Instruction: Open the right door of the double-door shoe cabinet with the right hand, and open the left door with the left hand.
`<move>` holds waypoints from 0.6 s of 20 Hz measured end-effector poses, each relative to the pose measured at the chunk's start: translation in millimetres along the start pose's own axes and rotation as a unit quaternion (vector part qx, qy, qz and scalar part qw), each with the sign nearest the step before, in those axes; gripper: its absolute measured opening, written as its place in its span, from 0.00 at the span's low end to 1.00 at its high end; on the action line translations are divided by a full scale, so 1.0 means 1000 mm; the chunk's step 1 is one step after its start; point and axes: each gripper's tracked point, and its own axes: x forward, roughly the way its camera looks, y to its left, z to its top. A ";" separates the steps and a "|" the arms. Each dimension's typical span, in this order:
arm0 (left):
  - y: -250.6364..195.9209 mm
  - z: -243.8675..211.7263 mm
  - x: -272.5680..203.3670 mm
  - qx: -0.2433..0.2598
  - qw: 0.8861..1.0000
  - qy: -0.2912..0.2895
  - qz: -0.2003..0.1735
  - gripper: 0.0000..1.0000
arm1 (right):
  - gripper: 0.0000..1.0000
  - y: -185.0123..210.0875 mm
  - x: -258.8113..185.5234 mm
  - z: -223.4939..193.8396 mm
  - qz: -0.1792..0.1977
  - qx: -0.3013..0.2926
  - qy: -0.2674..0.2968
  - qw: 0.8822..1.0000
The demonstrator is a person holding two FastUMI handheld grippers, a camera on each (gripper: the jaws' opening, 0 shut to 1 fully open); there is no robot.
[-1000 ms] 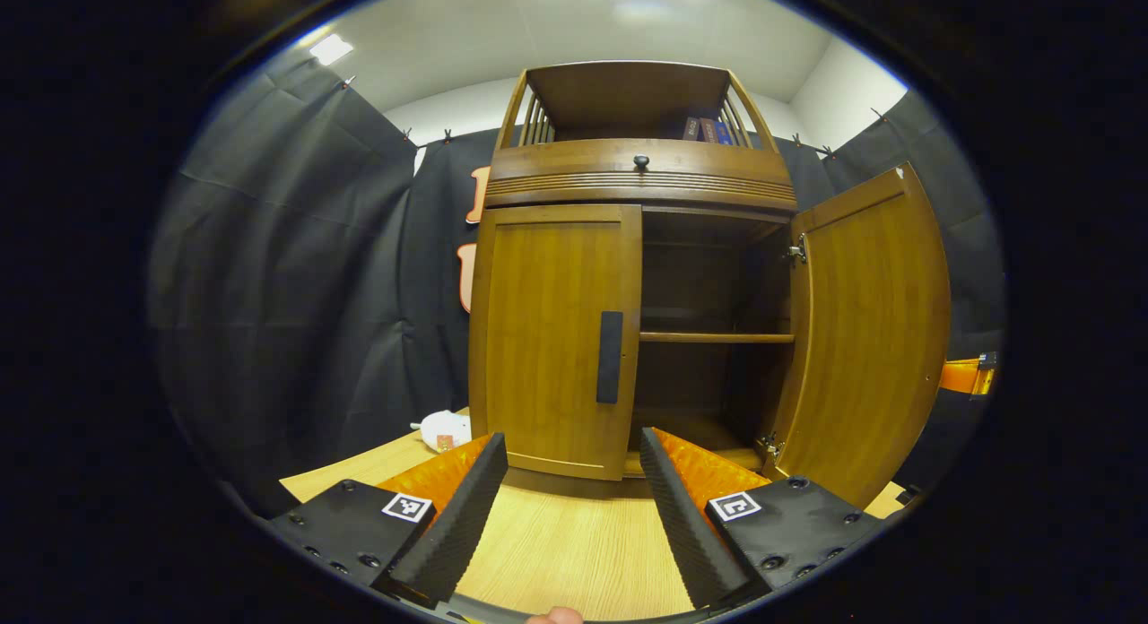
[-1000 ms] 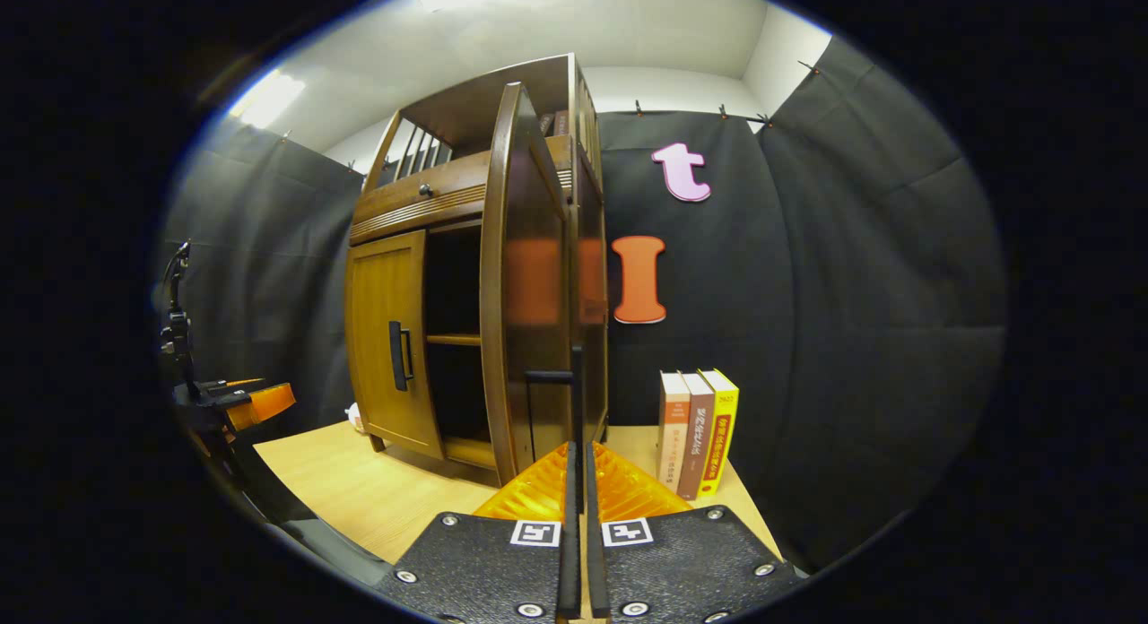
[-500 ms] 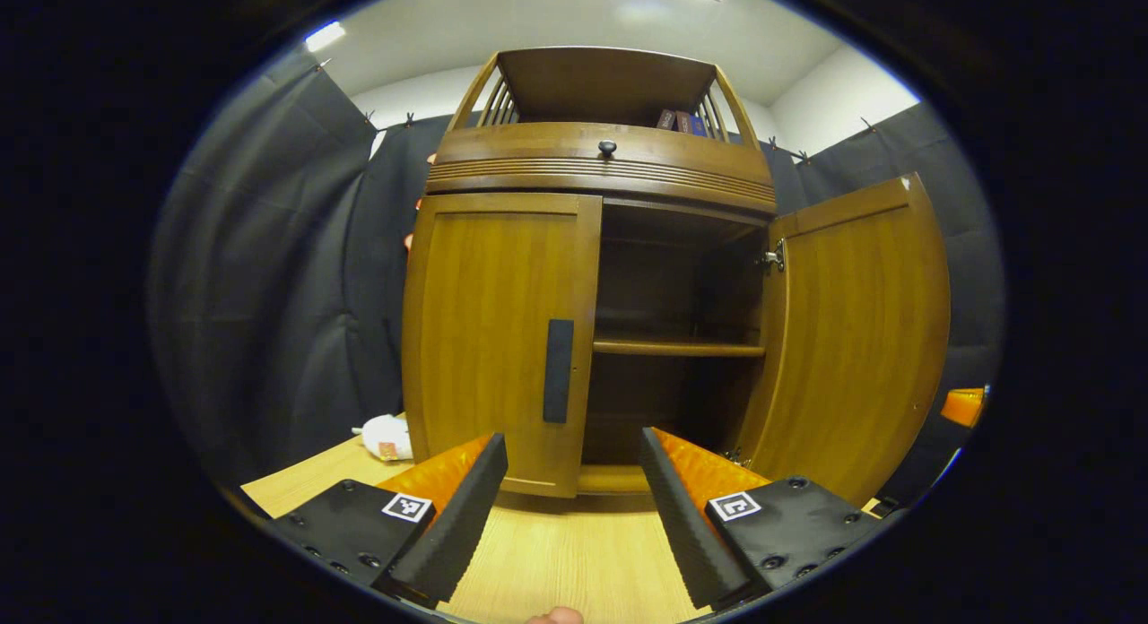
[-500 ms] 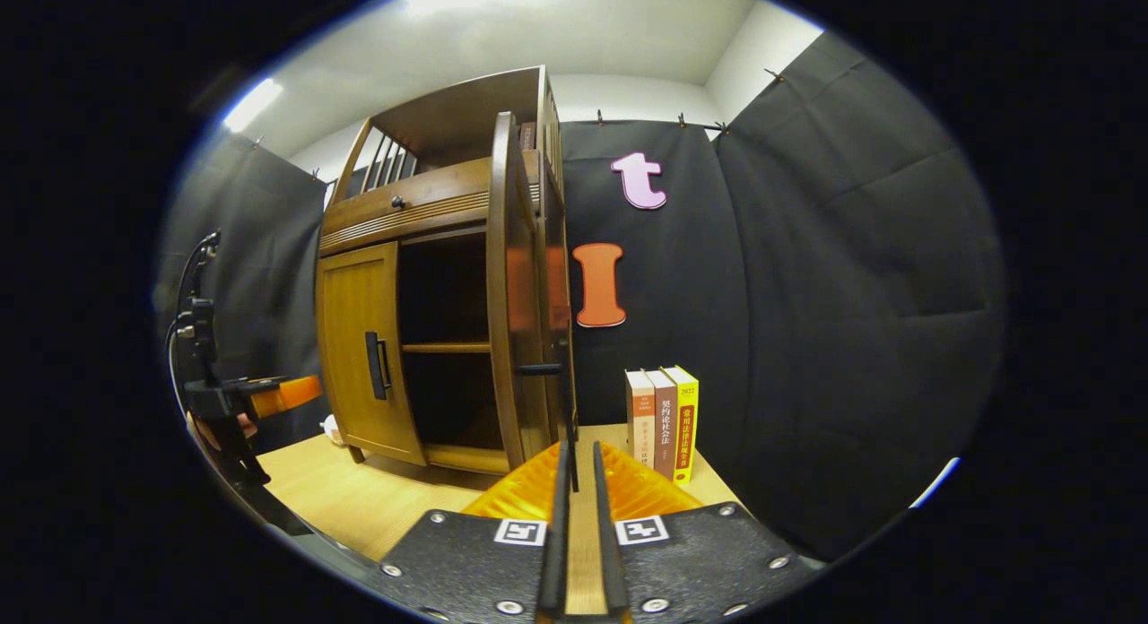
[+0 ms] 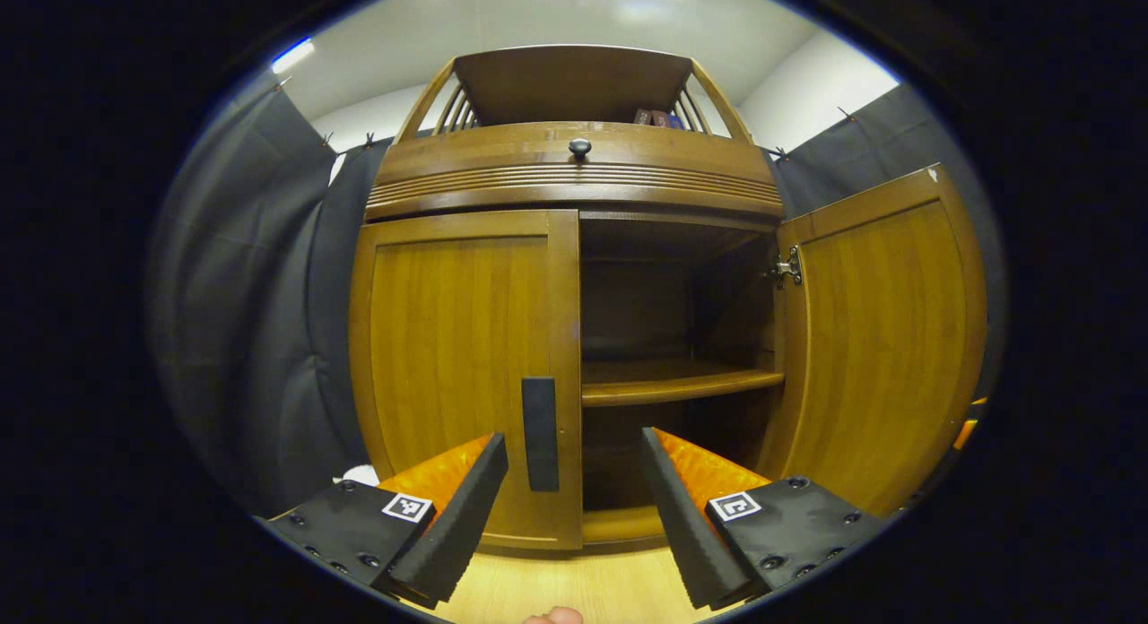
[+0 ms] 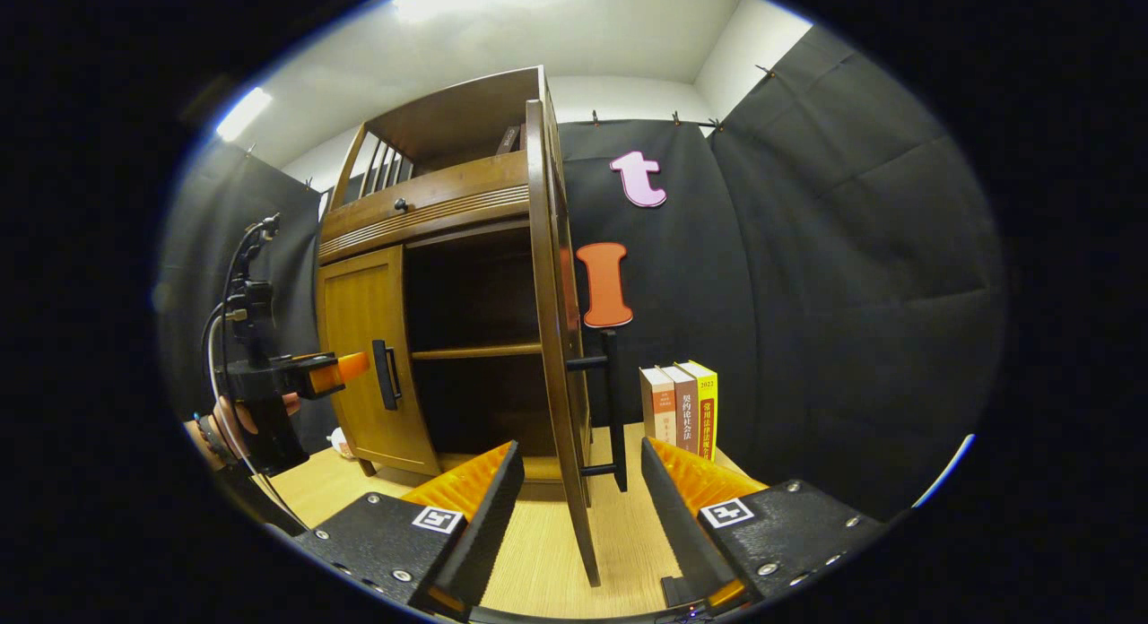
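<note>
One cabinet [image 5: 574,171] with two doors stands on the counter [image 6: 547,552]. In the left gripper view, the left gripper [image 5: 574,489] is spread wide and holds nothing; it is level and points at the cabinet's lower front, with the closed left door's [image 5: 457,373] handle [image 5: 539,433] showing between its fingers, nearer the left one, and apart from both. To the right, one shelf [image 5: 677,384] crosses the dark inside, and the right door [image 5: 883,355] stands swung out wide on its hinge [image 5: 787,269]. One knob [image 5: 579,146] sits on the drawer front above. In the right gripper view, a hand [image 6: 235,418] at far left holds the left gripper [image 6: 345,368] just short of the left door's handle [image 6: 387,374]. The right gripper [image 6: 574,498] is also wide and empty; the right door's [image 6: 554,337] edge and its handle [image 6: 610,409] rise between its fingers, touching neither. Three books [image 6: 682,409] stand upright on the counter just right of the door, against the black cloth wall [image 6: 852,292].
</note>
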 end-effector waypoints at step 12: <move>0.036 -0.045 0.094 0.008 0.999 0.043 0.016 0.95 | 0.86 -0.010 -0.012 0.008 -0.024 -0.001 0.001 1.000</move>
